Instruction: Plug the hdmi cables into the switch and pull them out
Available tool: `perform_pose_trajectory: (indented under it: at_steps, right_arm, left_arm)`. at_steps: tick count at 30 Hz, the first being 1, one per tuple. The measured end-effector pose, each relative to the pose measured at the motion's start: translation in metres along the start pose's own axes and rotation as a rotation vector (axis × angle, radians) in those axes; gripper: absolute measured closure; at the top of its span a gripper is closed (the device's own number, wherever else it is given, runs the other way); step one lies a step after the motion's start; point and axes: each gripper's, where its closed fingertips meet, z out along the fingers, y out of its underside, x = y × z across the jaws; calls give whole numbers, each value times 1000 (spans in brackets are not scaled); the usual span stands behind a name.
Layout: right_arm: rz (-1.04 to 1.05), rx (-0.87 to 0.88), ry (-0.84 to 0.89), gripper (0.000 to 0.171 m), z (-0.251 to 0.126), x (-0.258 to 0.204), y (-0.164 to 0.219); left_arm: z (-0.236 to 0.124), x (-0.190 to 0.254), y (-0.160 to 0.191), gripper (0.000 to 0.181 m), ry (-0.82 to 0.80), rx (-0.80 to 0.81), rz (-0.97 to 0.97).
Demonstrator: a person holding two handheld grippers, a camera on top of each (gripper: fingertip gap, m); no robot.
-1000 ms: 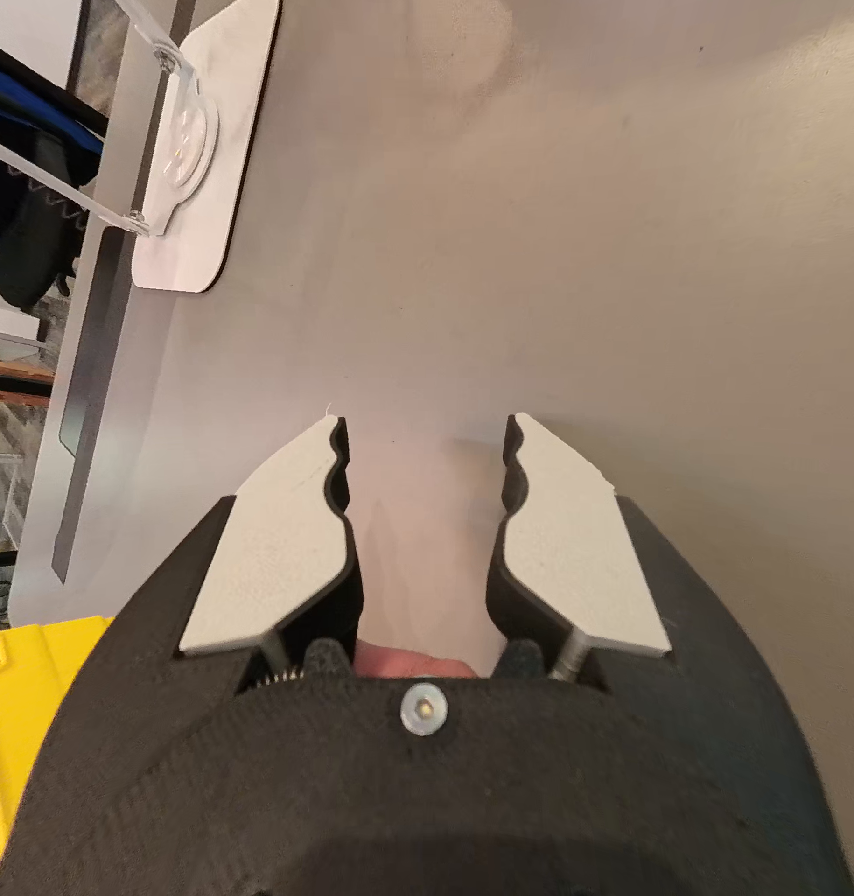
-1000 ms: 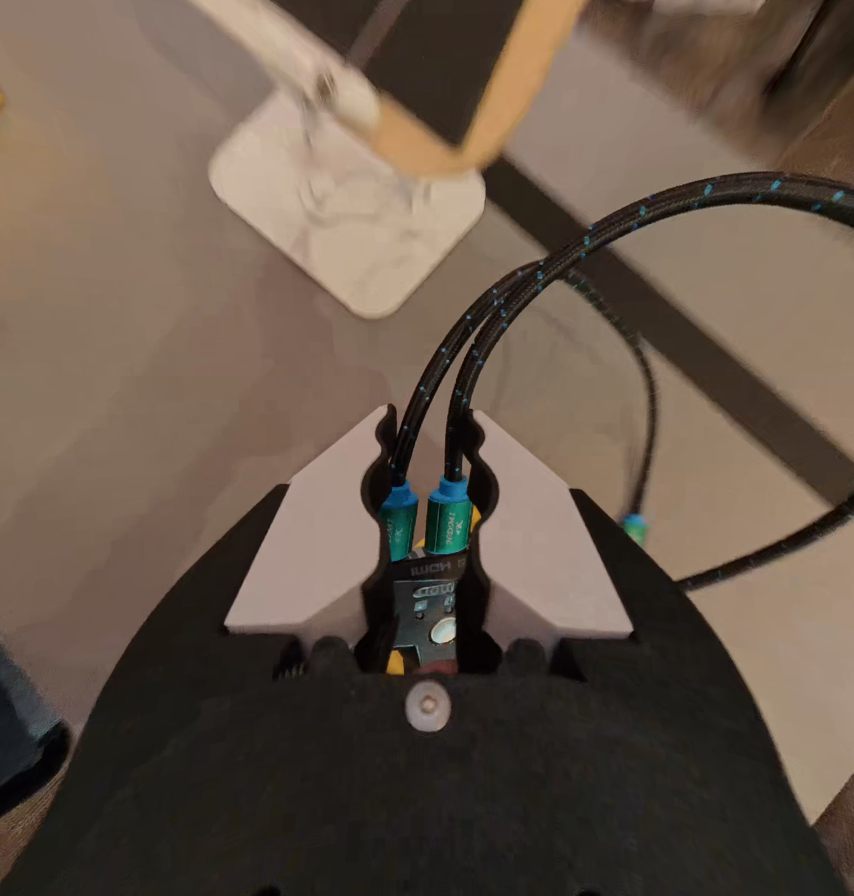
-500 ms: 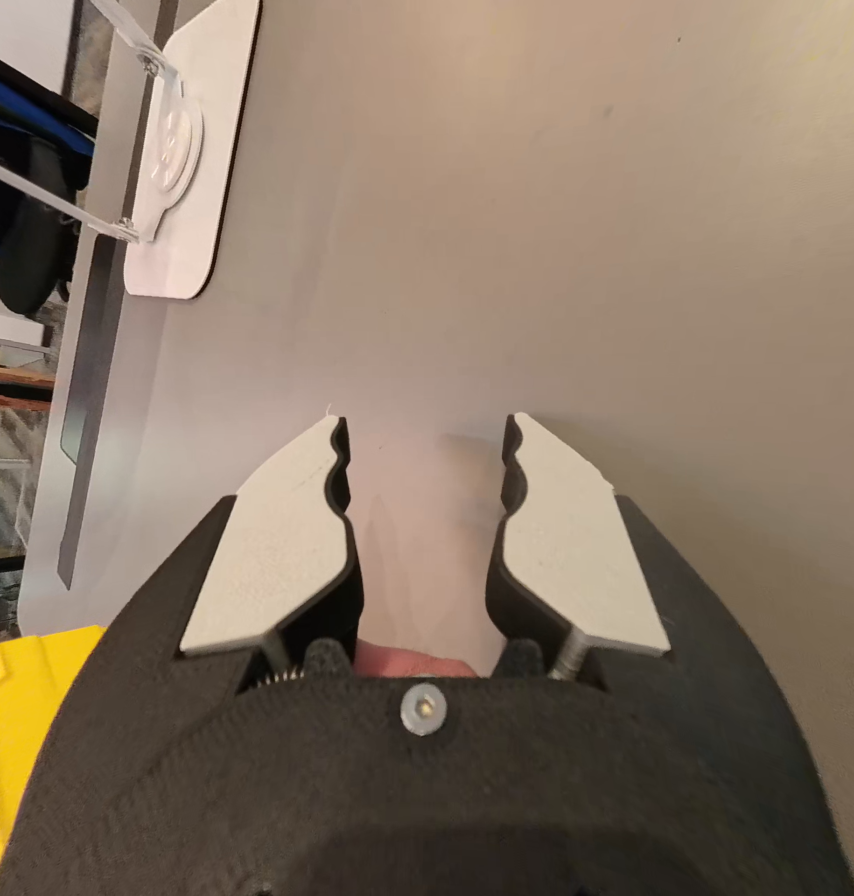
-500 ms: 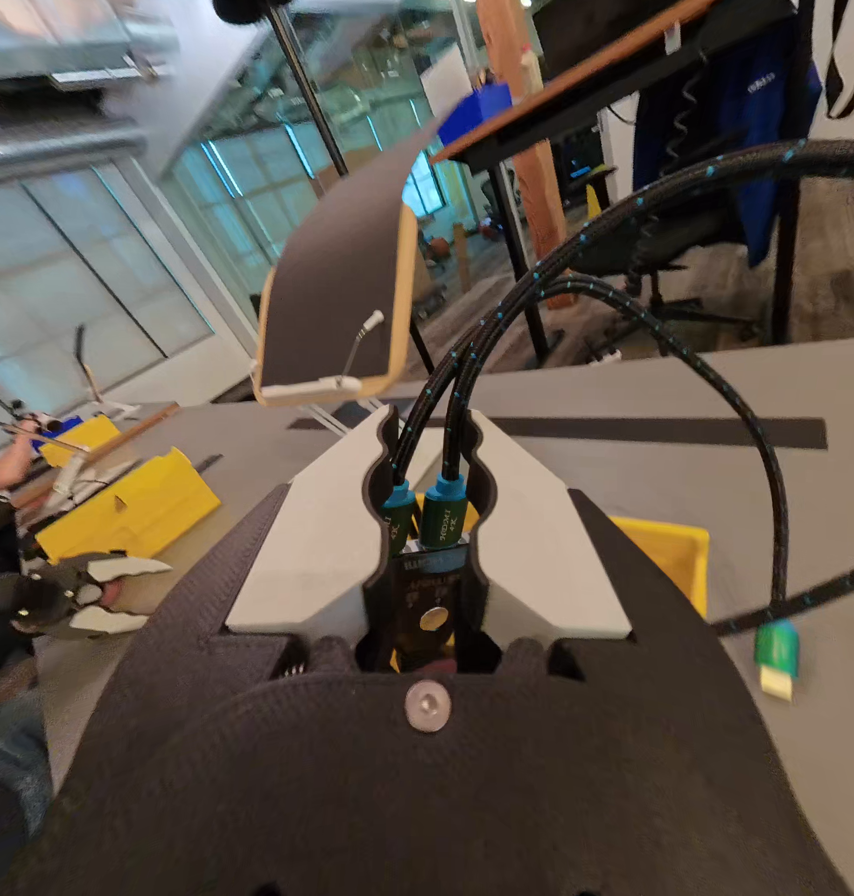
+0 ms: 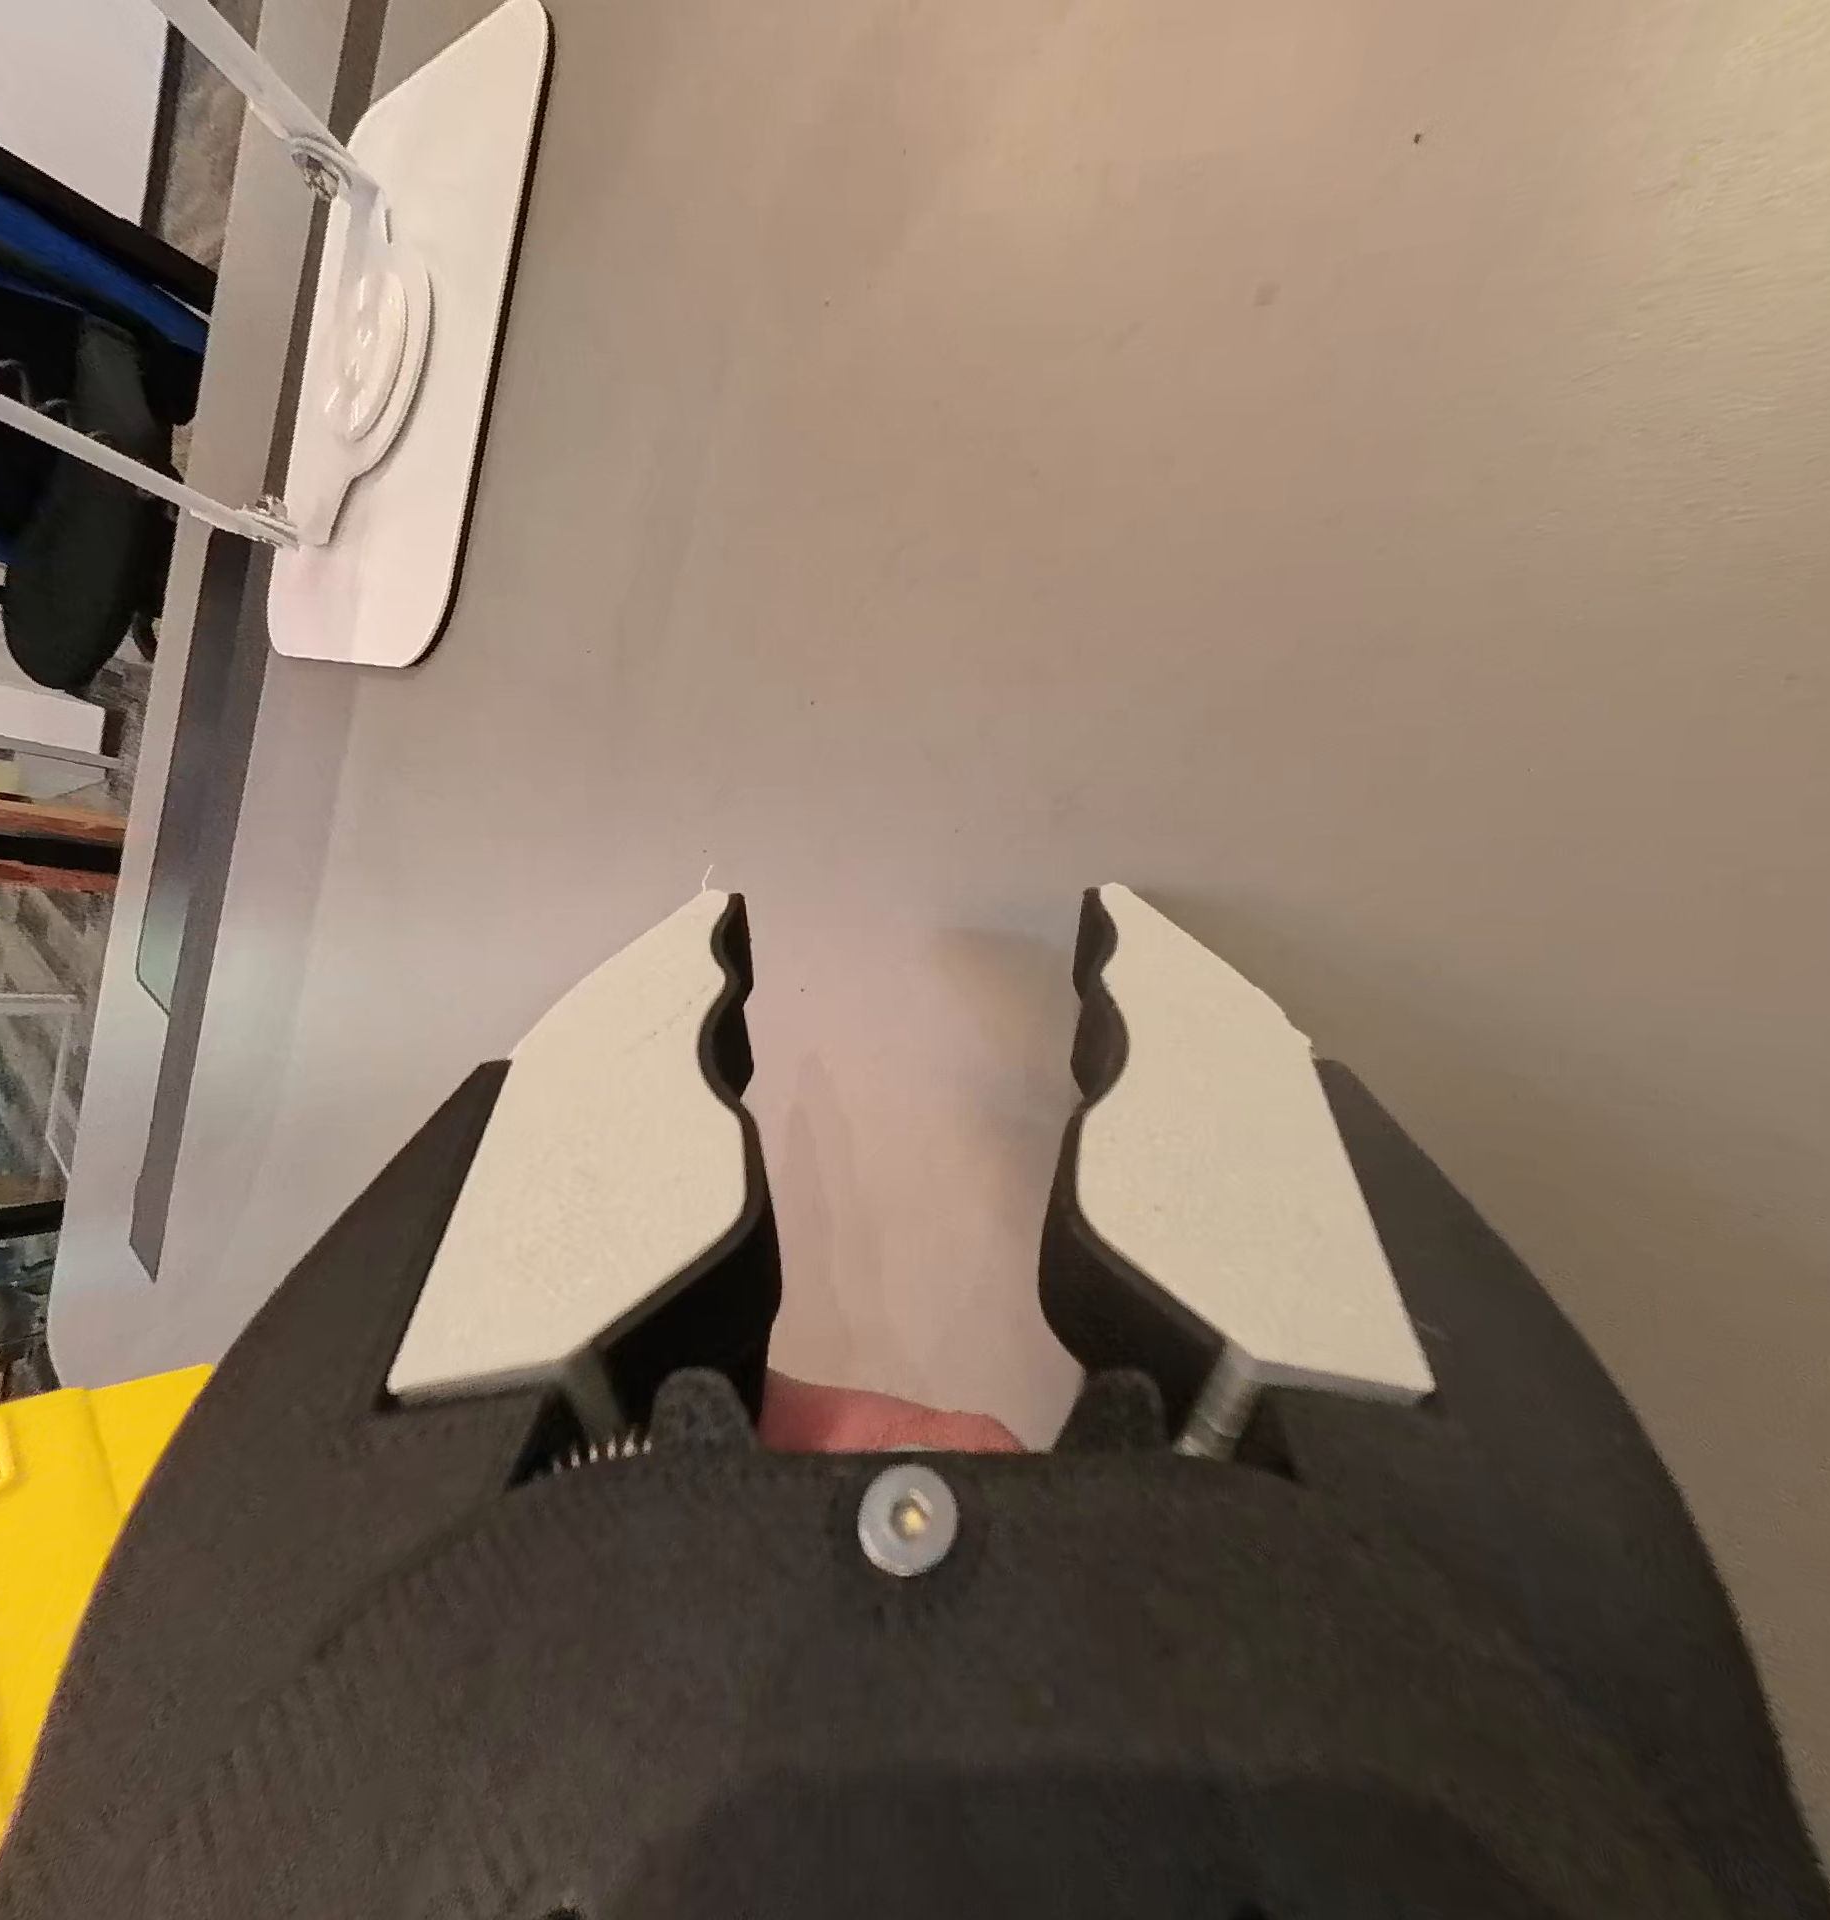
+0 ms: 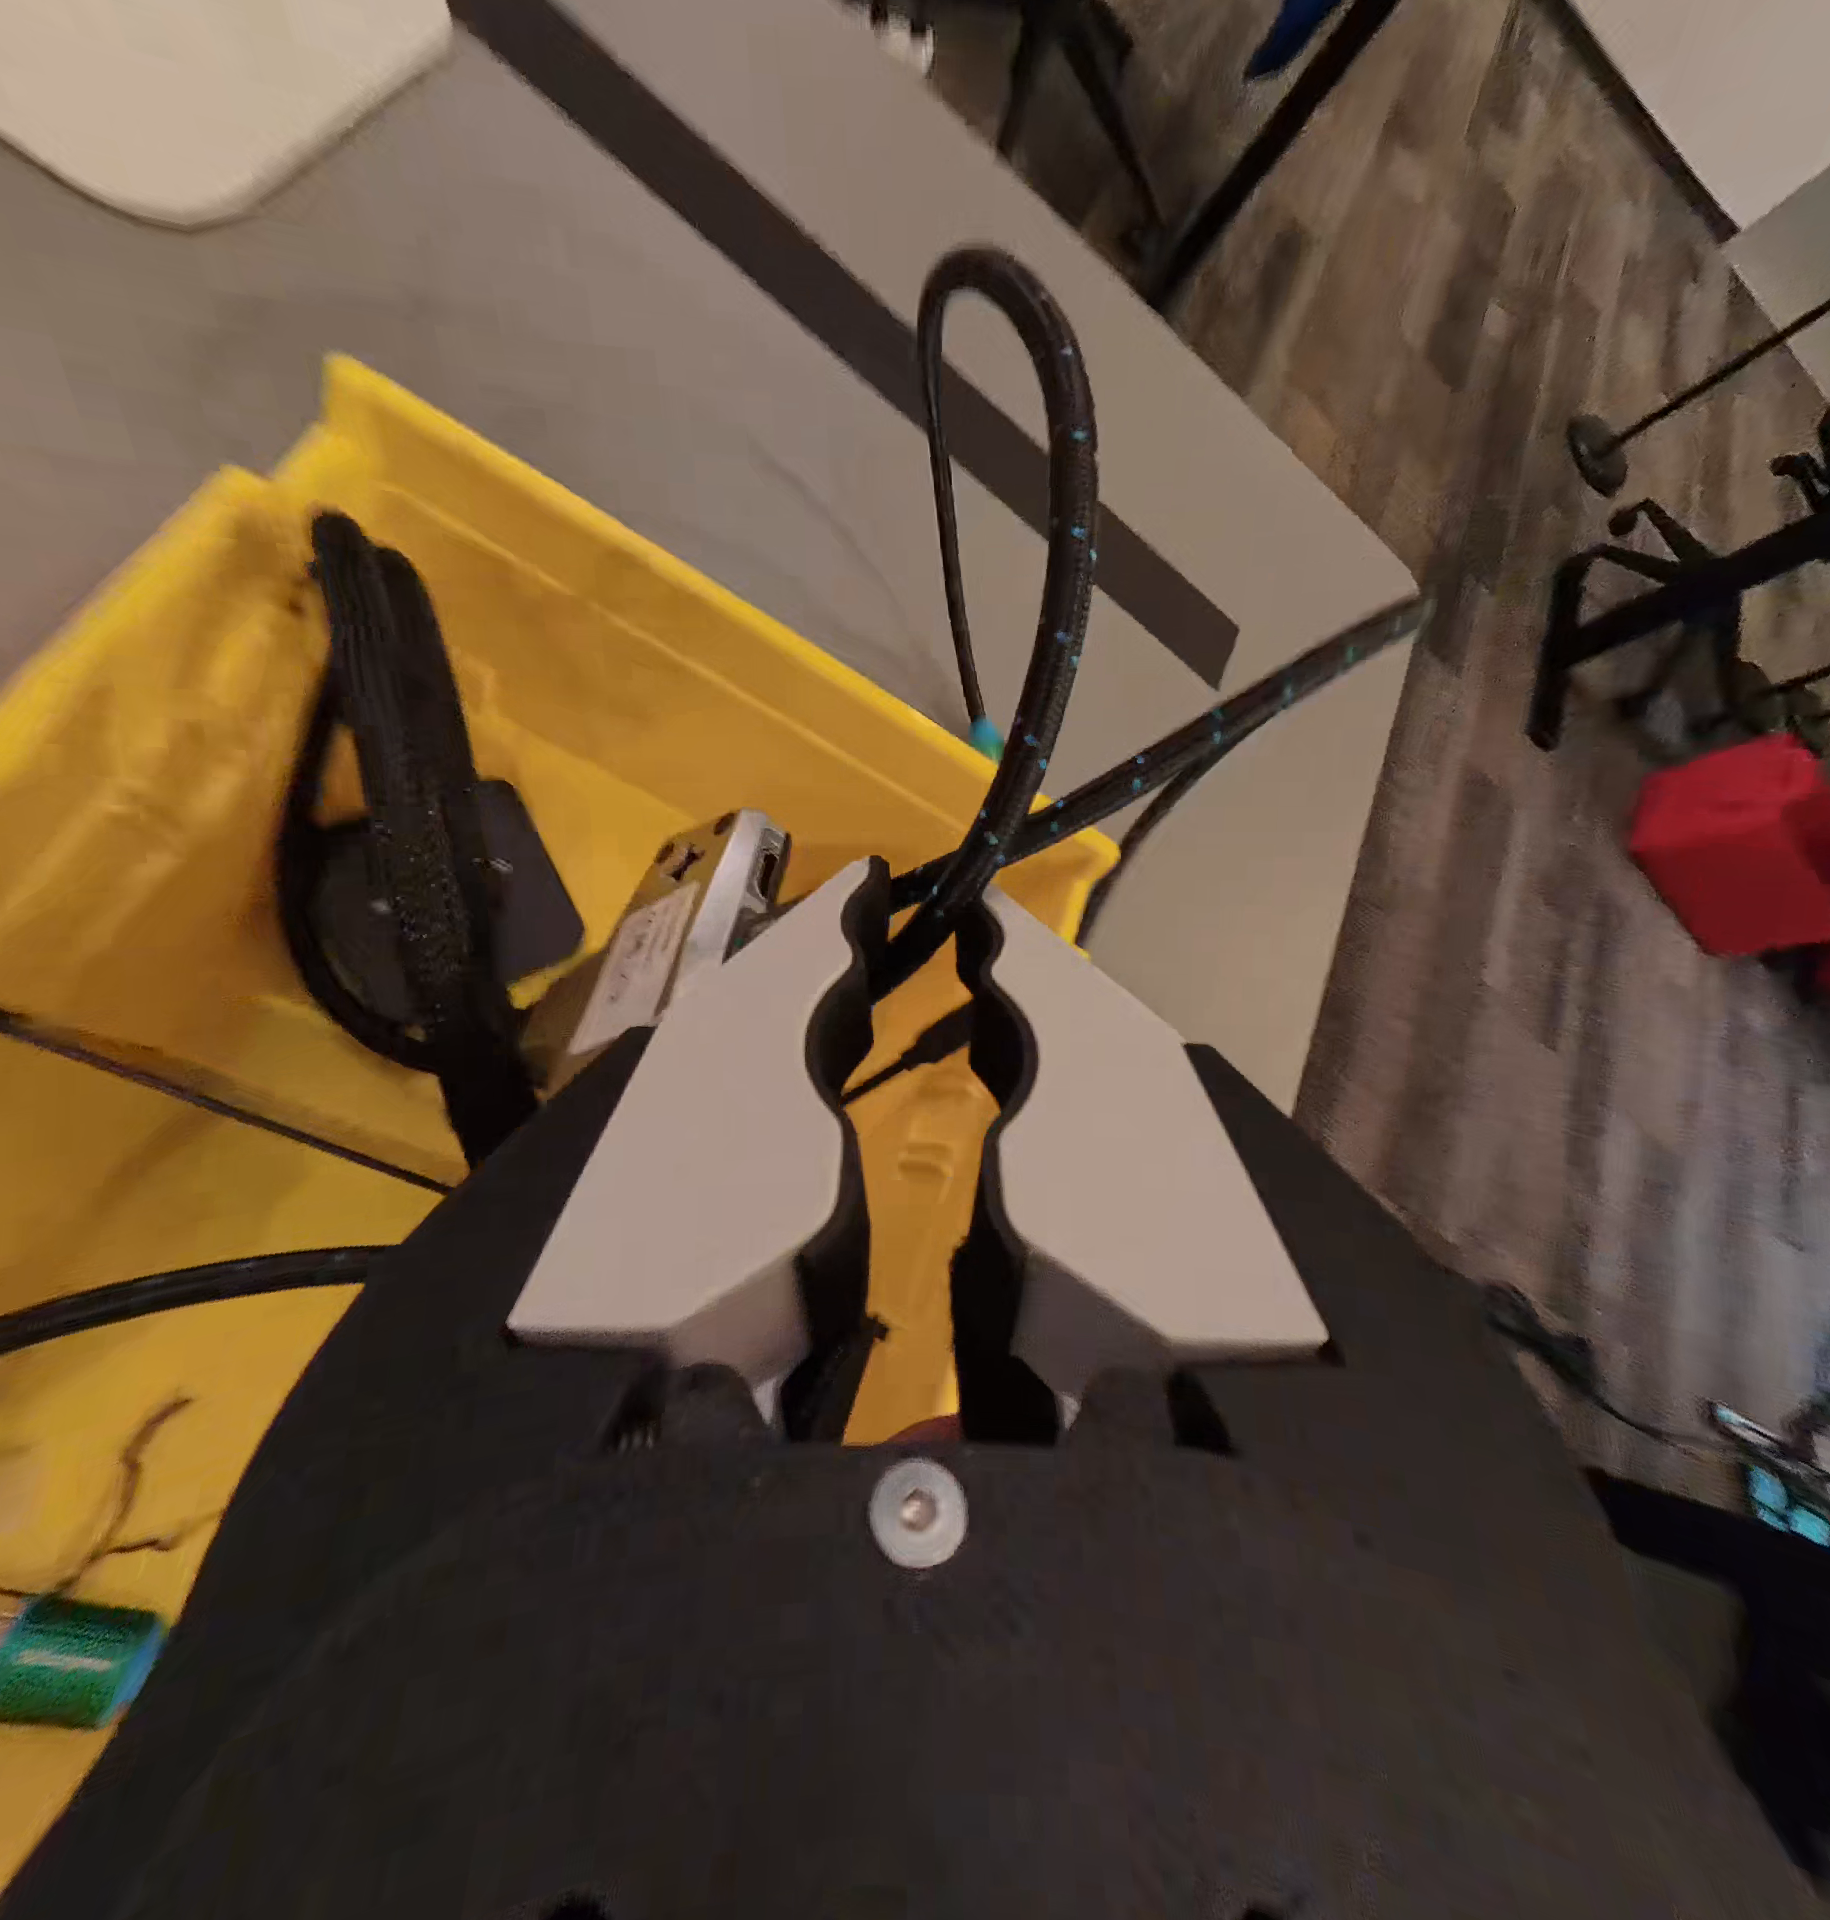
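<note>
In the right wrist view my right gripper (image 6: 926,894) hangs over a yellow bin (image 6: 163,790). Its jaws stand a narrow gap apart, and the bin floor shows through with nothing held. Two black braided HDMI cables (image 6: 1056,582) cross just beyond the fingertips and loop up over the table. A silver box with a port (image 6: 703,914) lies in the bin beside the left fingertip; I cannot tell whether it is the switch. A loose teal plug (image 6: 59,1673) lies at the lower left. My left gripper (image 5: 911,904) is open and empty over the bare grey table (image 5: 1202,520).
A coiled black cable bundle (image 6: 402,748) lies in the bin. A white stand base (image 5: 412,364) with clear struts sits near the table's left edge. A yellow bin corner (image 5: 38,1558) shows at lower left. Beyond the table edge are floor, chair legs and a red box (image 6: 1752,842). My hands' fingertips stand some 55 centimeters from each other.
The right gripper swung from the room view down over the yellow bin, and the black switch it held is no longer between its jaws. The left gripper barely shifted and stays open.
</note>
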Motion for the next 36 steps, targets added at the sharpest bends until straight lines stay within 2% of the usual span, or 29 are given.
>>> perform_pose_trajectory:
  at_steps: [3, 9, 17, 22, 24, 26, 29, 31, 33, 36]
  right_arm:
    - [-109, -111, 28, 158, 16, -6, 9]
    - [-153, -257, -17, 155, 53, -22, 27]
    - [-345, -456, 1, 156, 65, -22, 24]
    - [-137, -374, -174, 153, 51, -31, 10]
    - [-109, -384, -187, 124, 37, -25, 6]
    - [-58, -353, -236, 115, 26, -22, -6]
    - [167, -231, -349, 96, 24, -8, -39]
    - [300, -250, -389, 74, 36, 4, -42]
    - [350, -327, -352, 74, 56, 15, -31]
    - [415, -433, -407, 81, 81, 3, -18]
  left_arm:
    - [-1, 0, 1, 122, -2, 0, 6]
    - [-1, 0, 1, 122, -2, 5, 8]
    - [0, -1, 1, 123, -1, 7, 5]
    - [-1, -2, 3, 123, -7, -3, 18]
    - [-1, -2, 3, 122, -4, -2, 12]
    - [0, -4, 4, 122, -10, -10, 14]
    - [1, -8, 6, 122, -16, -18, 10]
    - [1, -7, 6, 122, -13, -16, 1]
    - [1, -7, 6, 122, -13, -17, -1]
    - [1, -7, 6, 122, -9, -14, -6]
